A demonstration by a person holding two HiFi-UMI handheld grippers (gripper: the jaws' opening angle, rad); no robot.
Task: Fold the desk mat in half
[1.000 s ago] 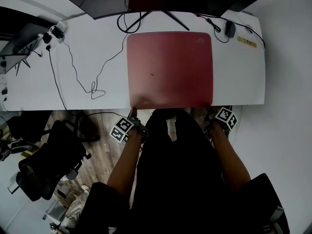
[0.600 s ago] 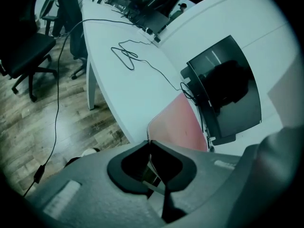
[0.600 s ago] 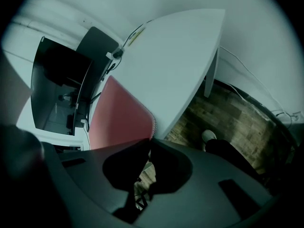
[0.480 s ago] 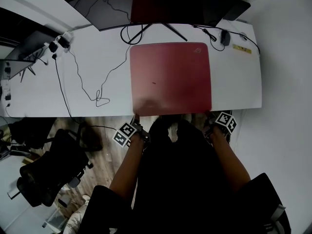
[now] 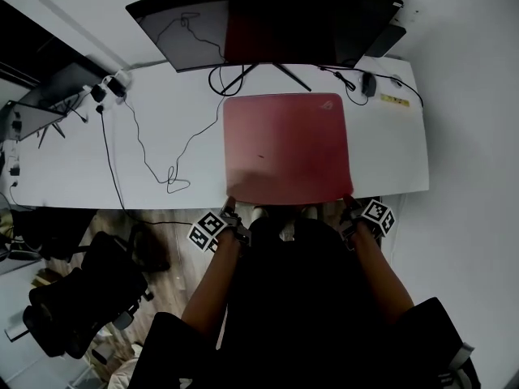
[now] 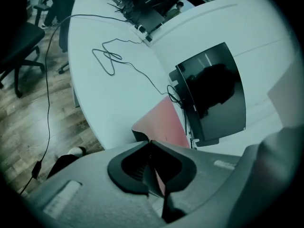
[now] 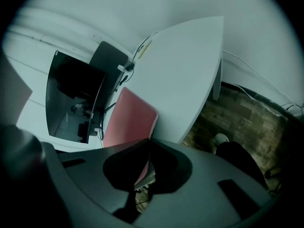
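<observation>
The desk mat (image 5: 285, 148) lies on the desk (image 5: 97, 168), right of its middle, with its near edge at the desk's front edge. Behind the mat stands the monitor (image 5: 268, 23), its stand just beyond the mat's far edge. A mouse (image 5: 369, 83) sits behind the mat's far right corner. A cable (image 5: 173, 177) trails across the desk to the mat's left. The left gripper (image 5: 230, 203) grips the mat's near left corner and the right gripper (image 5: 349, 203) its near right corner. An office chair (image 5: 77, 298) stands on the floor before the desk, left of the person.
</observation>
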